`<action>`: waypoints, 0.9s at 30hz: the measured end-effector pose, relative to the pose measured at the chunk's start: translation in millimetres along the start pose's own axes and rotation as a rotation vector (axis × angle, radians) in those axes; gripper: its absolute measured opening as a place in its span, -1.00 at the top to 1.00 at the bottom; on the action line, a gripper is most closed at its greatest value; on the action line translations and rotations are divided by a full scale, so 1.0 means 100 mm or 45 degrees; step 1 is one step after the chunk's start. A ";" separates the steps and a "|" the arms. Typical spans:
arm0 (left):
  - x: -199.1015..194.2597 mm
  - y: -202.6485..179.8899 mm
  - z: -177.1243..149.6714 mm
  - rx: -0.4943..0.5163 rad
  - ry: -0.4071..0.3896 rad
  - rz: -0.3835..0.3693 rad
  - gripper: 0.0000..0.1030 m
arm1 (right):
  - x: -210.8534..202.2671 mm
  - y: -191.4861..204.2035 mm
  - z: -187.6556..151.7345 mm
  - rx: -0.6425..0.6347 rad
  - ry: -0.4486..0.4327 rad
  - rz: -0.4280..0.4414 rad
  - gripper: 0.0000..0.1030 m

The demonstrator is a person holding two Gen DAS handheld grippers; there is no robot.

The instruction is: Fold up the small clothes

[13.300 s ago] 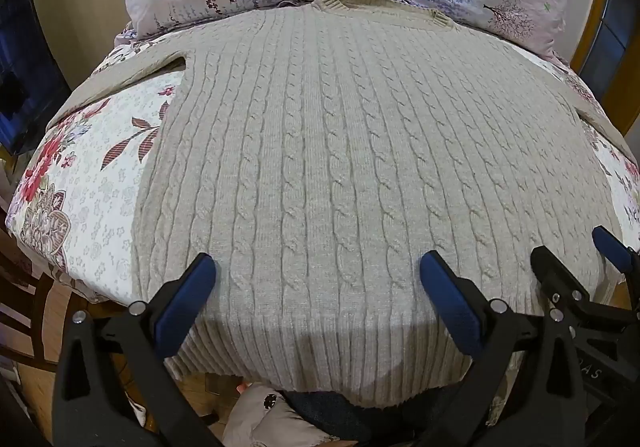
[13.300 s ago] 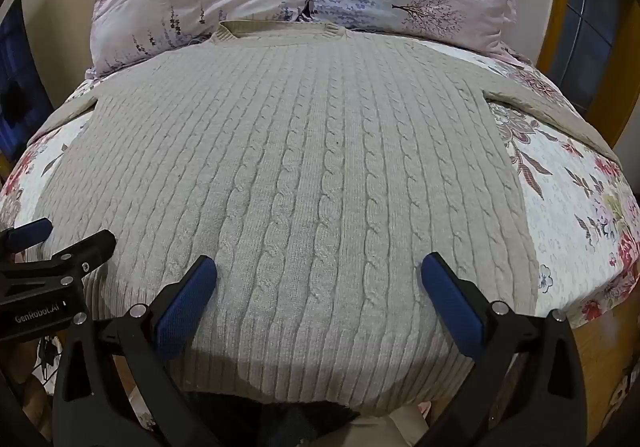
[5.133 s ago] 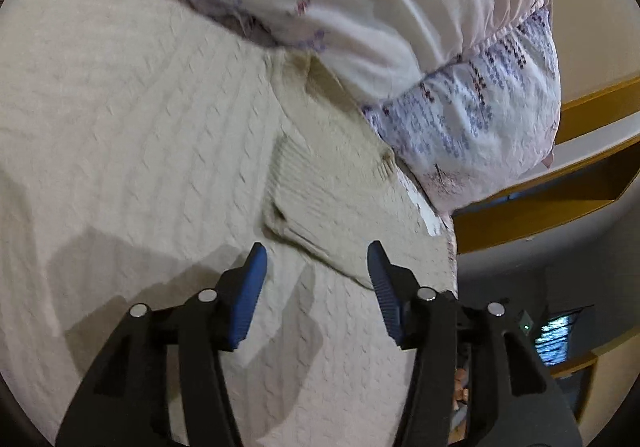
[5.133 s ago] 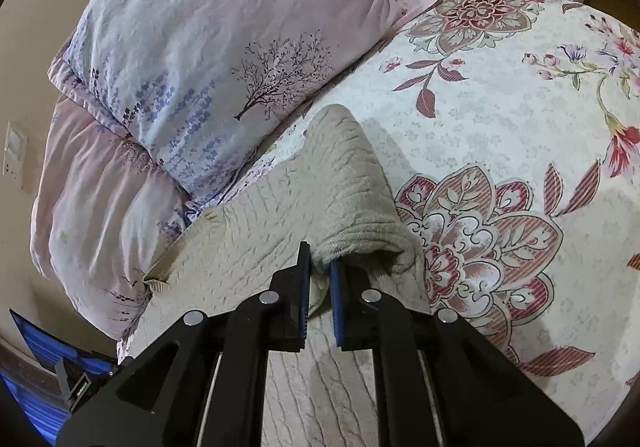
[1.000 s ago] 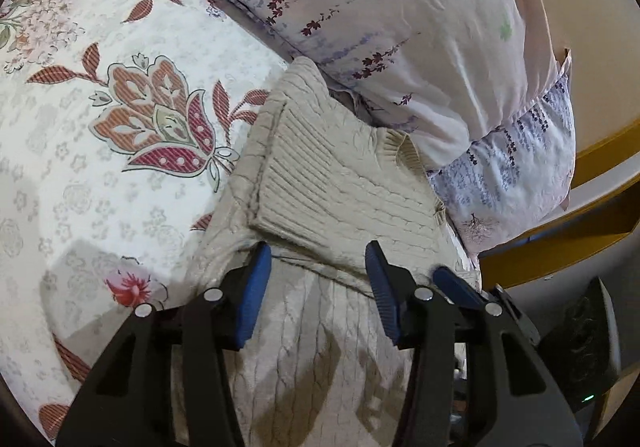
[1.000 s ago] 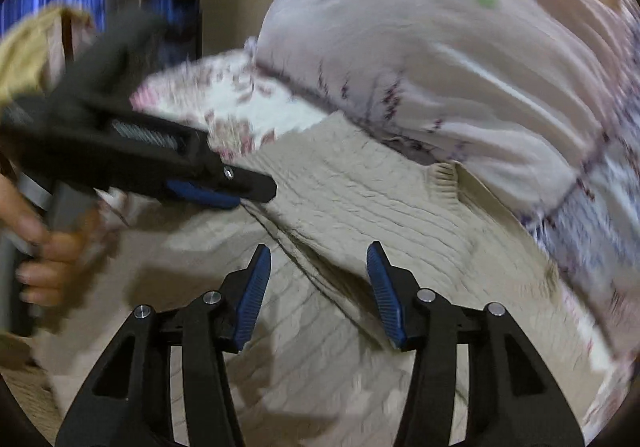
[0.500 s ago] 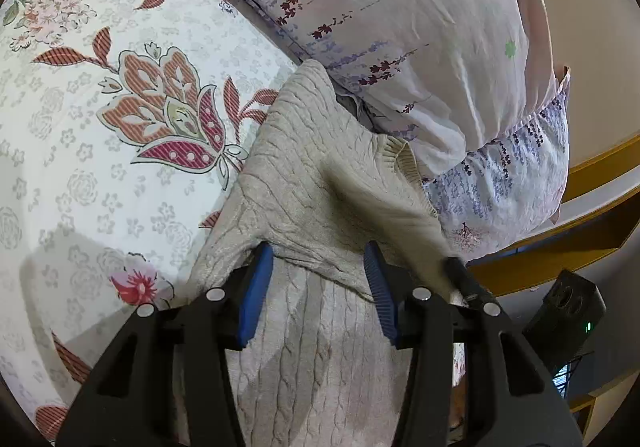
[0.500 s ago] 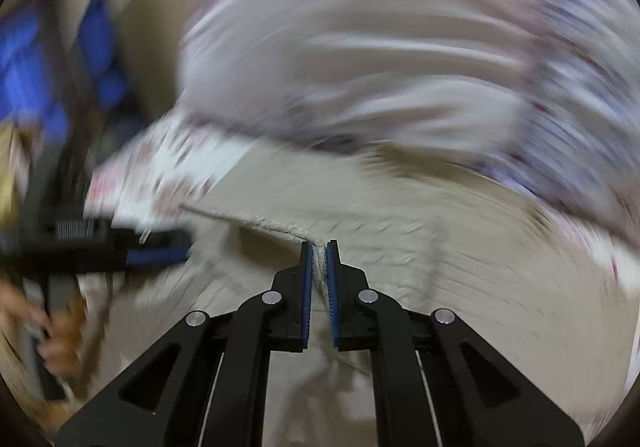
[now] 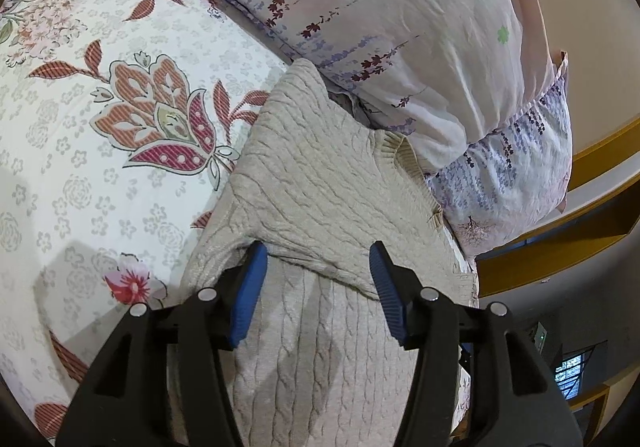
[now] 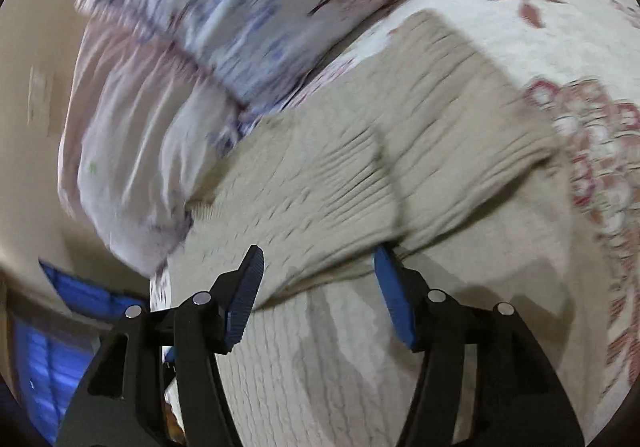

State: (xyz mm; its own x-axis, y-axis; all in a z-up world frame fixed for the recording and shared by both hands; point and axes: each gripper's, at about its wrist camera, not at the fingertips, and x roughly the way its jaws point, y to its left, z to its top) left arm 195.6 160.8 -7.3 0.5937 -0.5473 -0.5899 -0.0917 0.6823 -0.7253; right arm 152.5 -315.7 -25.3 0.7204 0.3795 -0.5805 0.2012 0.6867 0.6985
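**Both grippers spread wide over a beige cable-knit sweater on a floral bed**

The sweater (image 9: 320, 183) is laid on a flower-printed bedsheet (image 9: 100, 119), its upper end pressed against two pale, sprigged pillows (image 9: 400, 7). A sleeve is seen folded across the body of the garment, so that a doubled layer with a slanting edge is formed.

In the left wrist view, the left gripper (image 9: 318, 289) is held with its jaws wide apart, and nothing is clasped between them. The slanting folded edge of the sweater is stretched across the gap between the blue pads (image 9: 249, 291), and just ahead of the jaws the folded layer is spread out. The ribbed neckline is found further ahead and slightly toward the right jaw, touching the pillows. Beyond the left jaw, only the bedsheet is seen. Whether the pads are touching the knit cannot be told.

In the right wrist view, which is smeared by motion blur, the right gripper (image 10: 320, 295) is likewise shown with its jaws fully parted and gripping nothing. Ahead of the jaws the sweater (image 10: 380, 175) is spread, with a ribbed cuff lying on top of it, ahead and between the jaws. The folded edge is passed close beside the right pad (image 10: 390, 299). The pillows (image 10: 200, 27) are seen ahead and beyond the left jaw, the bedsheet (image 10: 560, 27) beyond the right jaw.
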 end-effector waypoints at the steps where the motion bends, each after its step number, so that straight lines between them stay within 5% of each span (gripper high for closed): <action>1: 0.00 0.00 0.00 0.001 0.000 -0.001 -0.04 | -0.05 -0.03 0.03 0.021 -0.032 -0.012 -0.16; 16: 0.07 -0.04 -0.01 0.038 0.000 0.006 -0.18 | 0.03 -0.09 0.11 -0.052 -0.037 -0.136 0.41; 21: 0.06 -0.10 -0.03 0.074 0.009 0.024 -0.31 | 0.07 0.01 0.09 -0.150 -0.010 -0.133 0.81; 25: 0.06 -0.12 -0.05 0.112 0.013 0.041 -0.35 | -0.32 0.43 0.09 -0.412 -0.338 -0.078 0.83; 27: 0.06 -0.12 -0.05 0.118 0.014 0.042 -0.35 | -0.40 0.56 0.06 -0.515 -0.431 -0.153 0.83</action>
State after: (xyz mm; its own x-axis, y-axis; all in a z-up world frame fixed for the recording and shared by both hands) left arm 196.6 146.7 -3.7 0.5830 -0.5289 -0.6168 -0.0361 0.7415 -0.6700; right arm 138.9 -295.8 39.2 0.8952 0.1086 -0.4322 0.0715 0.9223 0.3798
